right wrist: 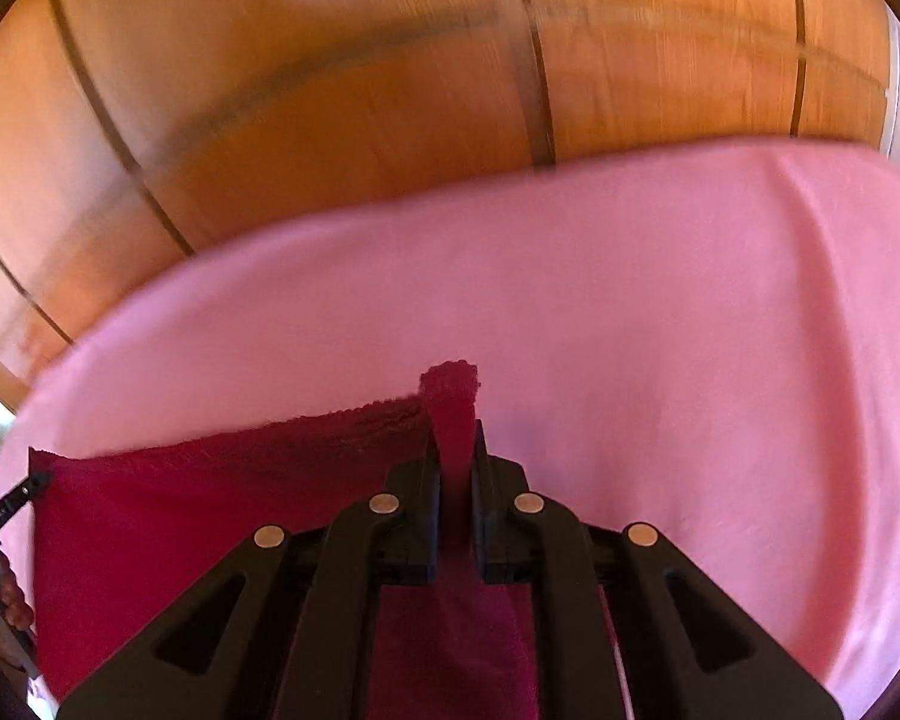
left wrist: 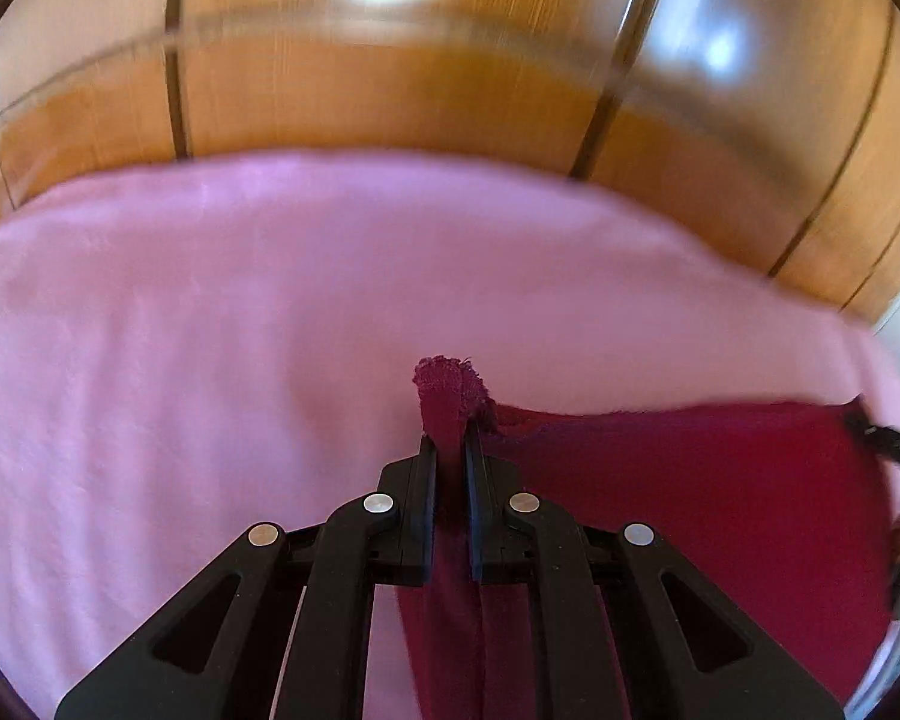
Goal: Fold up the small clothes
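Note:
A dark red cloth is held stretched between both grippers above a pink sheet. My left gripper is shut on one corner of the cloth; the corner tip sticks out past the fingers. The cloth runs right to the other gripper at the frame edge. In the right wrist view my right gripper is shut on the opposite corner of the red cloth, which runs left to the left gripper. The cloth hangs below both grippers.
The pink sheet covers the whole surface under the grippers. Behind it stands a wall of glossy wooden wardrobe doors, also in the right wrist view. A hand holds the left gripper.

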`<state>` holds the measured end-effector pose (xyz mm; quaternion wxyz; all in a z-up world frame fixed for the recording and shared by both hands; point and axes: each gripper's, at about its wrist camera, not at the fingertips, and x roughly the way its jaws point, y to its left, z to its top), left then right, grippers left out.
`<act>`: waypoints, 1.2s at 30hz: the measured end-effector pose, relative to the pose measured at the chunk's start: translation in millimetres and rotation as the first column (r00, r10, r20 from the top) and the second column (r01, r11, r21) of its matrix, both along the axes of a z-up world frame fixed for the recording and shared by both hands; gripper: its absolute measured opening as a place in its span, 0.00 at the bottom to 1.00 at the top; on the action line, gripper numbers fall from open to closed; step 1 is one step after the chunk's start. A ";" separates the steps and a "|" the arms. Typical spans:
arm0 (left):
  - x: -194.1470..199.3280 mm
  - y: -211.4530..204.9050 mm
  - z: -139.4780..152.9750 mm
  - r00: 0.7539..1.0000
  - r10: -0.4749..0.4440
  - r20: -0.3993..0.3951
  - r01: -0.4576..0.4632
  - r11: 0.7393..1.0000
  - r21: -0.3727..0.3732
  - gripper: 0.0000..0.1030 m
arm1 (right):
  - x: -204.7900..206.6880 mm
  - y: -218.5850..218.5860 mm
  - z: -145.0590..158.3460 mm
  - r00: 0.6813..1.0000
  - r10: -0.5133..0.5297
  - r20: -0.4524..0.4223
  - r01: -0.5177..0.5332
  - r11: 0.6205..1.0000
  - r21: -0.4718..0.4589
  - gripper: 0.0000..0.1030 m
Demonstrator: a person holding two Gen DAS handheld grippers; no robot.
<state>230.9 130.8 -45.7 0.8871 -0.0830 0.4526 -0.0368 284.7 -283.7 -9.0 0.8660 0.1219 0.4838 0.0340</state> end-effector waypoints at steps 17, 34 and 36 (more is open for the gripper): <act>-161.7 37.2 11.1 0.994 -0.110 0.007 0.107 0.955 -0.276 0.30 | -176.4 -53.5 40.9 0.998 0.047 0.039 -0.054 0.975 0.215 0.57; -211.8 28.9 2.7 0.997 -0.073 0.030 0.079 0.911 -0.405 0.12 | -228.4 -39.5 37.7 0.998 0.035 0.042 -0.043 0.977 0.210 0.12; -219.1 30.1 10.0 0.994 -0.093 0.049 0.105 0.913 -0.395 0.10 | -235.2 -41.5 49.7 0.997 0.040 0.068 -0.053 0.977 0.208 0.11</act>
